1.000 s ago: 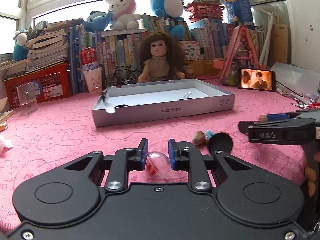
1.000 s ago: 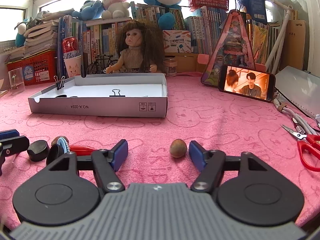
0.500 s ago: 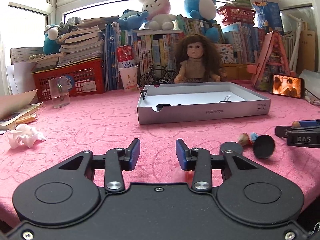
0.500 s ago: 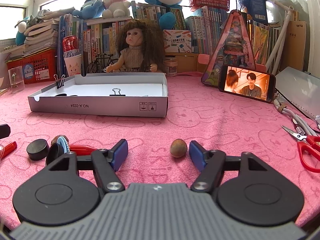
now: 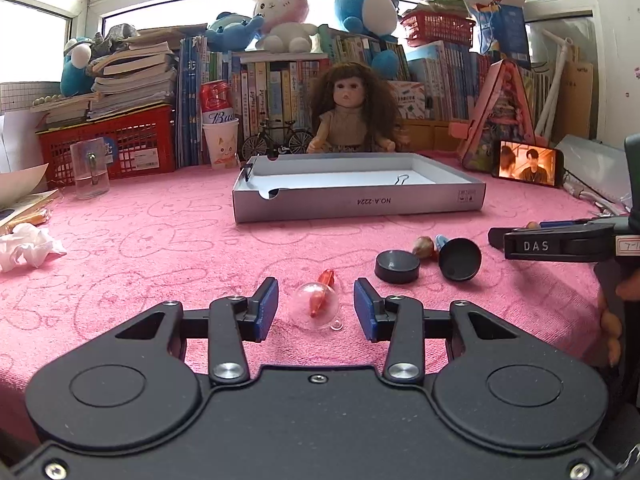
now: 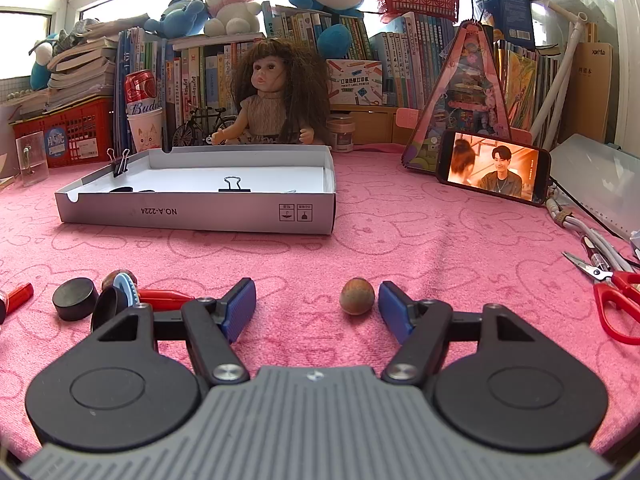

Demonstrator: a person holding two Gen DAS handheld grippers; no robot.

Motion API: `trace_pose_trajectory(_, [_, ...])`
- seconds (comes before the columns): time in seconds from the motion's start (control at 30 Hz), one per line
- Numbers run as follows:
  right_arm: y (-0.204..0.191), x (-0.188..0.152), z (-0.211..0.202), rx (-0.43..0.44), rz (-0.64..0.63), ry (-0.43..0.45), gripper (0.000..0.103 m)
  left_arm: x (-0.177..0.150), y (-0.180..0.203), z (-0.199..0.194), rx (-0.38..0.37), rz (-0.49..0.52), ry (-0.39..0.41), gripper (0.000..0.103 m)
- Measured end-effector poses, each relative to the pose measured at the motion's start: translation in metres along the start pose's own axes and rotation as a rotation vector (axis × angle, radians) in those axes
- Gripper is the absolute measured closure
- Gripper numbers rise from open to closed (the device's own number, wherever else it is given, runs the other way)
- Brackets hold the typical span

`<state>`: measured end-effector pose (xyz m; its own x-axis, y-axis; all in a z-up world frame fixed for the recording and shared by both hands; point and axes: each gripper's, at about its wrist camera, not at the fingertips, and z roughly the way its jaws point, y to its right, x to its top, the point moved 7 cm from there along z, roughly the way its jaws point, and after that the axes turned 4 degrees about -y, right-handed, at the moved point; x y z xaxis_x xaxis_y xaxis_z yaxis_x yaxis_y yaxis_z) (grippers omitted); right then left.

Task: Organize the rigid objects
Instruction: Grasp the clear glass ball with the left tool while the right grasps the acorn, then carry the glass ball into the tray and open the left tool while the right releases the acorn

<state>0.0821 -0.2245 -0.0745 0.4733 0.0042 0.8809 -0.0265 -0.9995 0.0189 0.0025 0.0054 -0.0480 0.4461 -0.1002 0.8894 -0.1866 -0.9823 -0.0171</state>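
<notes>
My left gripper (image 5: pixel 315 309) is open, and a clear plastic ball (image 5: pixel 317 306) with a red piece inside lies on the pink cloth between its fingers, untouched. My right gripper (image 6: pixel 317 308) is open, with a brown nut (image 6: pixel 357 296) on the cloth just inside its right finger. A grey cardboard box lid (image 5: pixel 360 202) (image 6: pixel 192 212) lies further back and holds binder clips (image 6: pixel 234 184). A black round cap (image 5: pixel 397 266) (image 6: pixel 75 298), a second black cap (image 5: pixel 460 259), another brown nut (image 5: pixel 425 246) and a red pen (image 6: pixel 160 294) lie between the two grippers.
A doll (image 6: pixel 272 96), a toy bicycle, books, plush toys and red baskets line the back. A phone (image 6: pixel 494 170) plays video at the right, with red scissors (image 6: pixel 616 300) and cables near it. A crumpled tissue (image 5: pixel 26 246) and a clear cup (image 5: pixel 90 170) are at the left.
My left gripper let go of the clear ball, opened and swung about; the ball now lies on the cloth between its fingers. The right gripper has stayed still.
</notes>
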Motion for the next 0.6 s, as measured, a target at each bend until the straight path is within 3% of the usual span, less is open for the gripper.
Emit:
trace_pose_trajectory(0.1, [0.0,0.0,0.0,0.0,0.0,0.0,0.032,-0.002,-0.003,0.006,0.01,-0.016,-0.028,0.065])
trace_pose_trajectory(0.23, [0.0,0.0,-0.001,0.011,0.006,0.003,0.038,-0.001,-0.007,0.008,0.012,-0.039,-0.027,0.076])
trace_pose_trajectory(0.5, [0.005,0.003,-0.003,0.014,0.034,0.001,0.075,0.006,-0.016,0.008,0.026,-0.082,-0.007,0.076])
trace_pose_trajectory(0.6, [0.007,0.004,-0.003,0.015,0.04,0.001,0.081,0.009,-0.017,0.008,0.032,-0.092,0.0,0.076])
